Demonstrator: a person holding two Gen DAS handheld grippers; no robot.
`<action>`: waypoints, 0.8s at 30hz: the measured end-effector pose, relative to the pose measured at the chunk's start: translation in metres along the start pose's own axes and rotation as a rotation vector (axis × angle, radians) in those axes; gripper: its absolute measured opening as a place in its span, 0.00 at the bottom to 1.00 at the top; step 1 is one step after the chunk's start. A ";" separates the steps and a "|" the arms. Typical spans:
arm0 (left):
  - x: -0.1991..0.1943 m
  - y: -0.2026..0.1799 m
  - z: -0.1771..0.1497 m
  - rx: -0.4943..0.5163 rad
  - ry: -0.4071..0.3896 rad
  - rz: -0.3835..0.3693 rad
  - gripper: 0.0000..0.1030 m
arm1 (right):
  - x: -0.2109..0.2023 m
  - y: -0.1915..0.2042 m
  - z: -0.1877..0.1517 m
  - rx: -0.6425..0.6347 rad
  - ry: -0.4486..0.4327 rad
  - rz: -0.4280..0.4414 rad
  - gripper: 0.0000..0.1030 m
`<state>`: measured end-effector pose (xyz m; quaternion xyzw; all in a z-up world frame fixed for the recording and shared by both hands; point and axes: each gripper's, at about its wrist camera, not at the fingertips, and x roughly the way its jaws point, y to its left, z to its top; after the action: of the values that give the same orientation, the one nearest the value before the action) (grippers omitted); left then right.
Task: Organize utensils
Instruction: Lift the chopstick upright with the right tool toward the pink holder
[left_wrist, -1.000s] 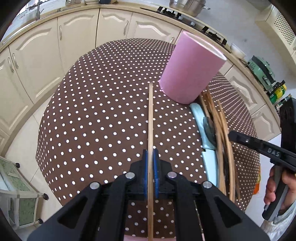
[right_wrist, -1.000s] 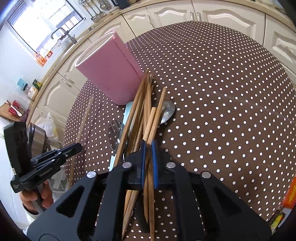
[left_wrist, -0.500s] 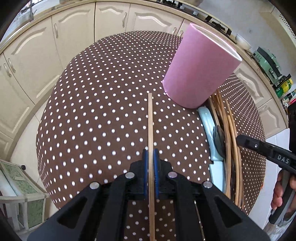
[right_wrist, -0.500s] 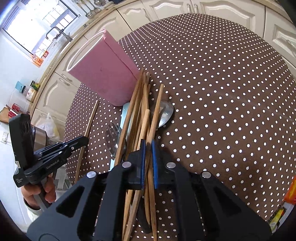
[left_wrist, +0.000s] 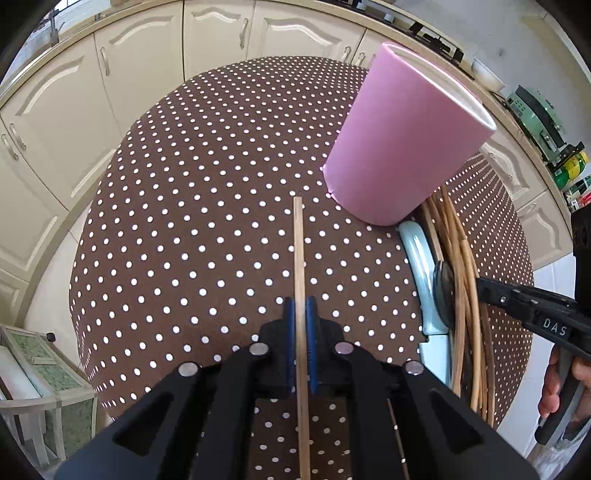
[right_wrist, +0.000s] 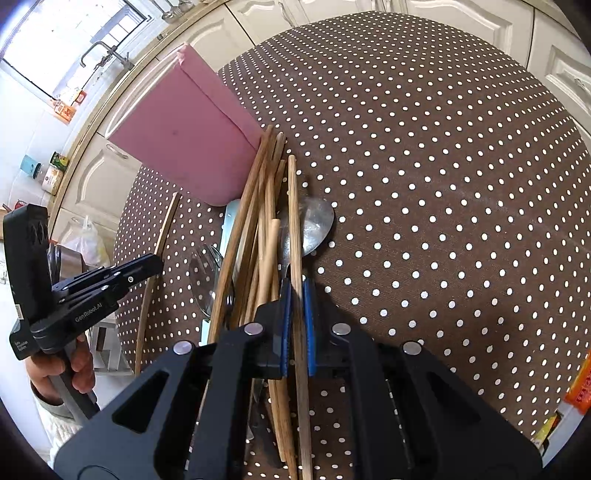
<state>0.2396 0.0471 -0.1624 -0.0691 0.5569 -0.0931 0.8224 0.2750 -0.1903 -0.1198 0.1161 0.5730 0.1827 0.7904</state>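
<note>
My left gripper (left_wrist: 300, 314) is shut on a single wooden chopstick (left_wrist: 298, 254) and holds it above the polka-dot table (left_wrist: 184, 221), pointing toward the pink holder (left_wrist: 402, 147). My right gripper (right_wrist: 296, 295) is shut on another chopstick (right_wrist: 293, 221) lying with a pile of chopsticks (right_wrist: 255, 229), a metal spoon (right_wrist: 314, 225) and a fork (right_wrist: 205, 269). The pink holder (right_wrist: 181, 136) stands just behind the pile. The left gripper also shows in the right wrist view (right_wrist: 147, 264), and the right gripper in the left wrist view (left_wrist: 484, 286).
Cream kitchen cabinets (left_wrist: 140, 66) curve around the table's far side. A pale blue utensil handle (left_wrist: 421, 266) lies beside the pile. A small rack (left_wrist: 40, 373) stands on the floor at the left. A window and tap (right_wrist: 99, 48) lie beyond the holder.
My left gripper has drawn back and lifted with its chopstick, so the holder looks larger. My right gripper has moved slightly forward along the pile, still shut on its chopstick.
</note>
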 end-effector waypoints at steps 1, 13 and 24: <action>-0.001 0.001 -0.002 -0.003 -0.008 -0.003 0.05 | -0.002 0.000 0.000 -0.003 -0.009 0.001 0.07; -0.038 0.003 -0.030 -0.012 -0.167 -0.103 0.05 | -0.054 0.002 -0.017 -0.087 -0.170 0.041 0.07; -0.106 -0.011 -0.045 0.038 -0.409 -0.148 0.05 | -0.108 0.018 -0.023 -0.169 -0.330 0.075 0.07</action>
<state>0.1584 0.0600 -0.0806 -0.1117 0.3700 -0.1476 0.9104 0.2207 -0.2201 -0.0261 0.0987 0.4136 0.2380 0.8732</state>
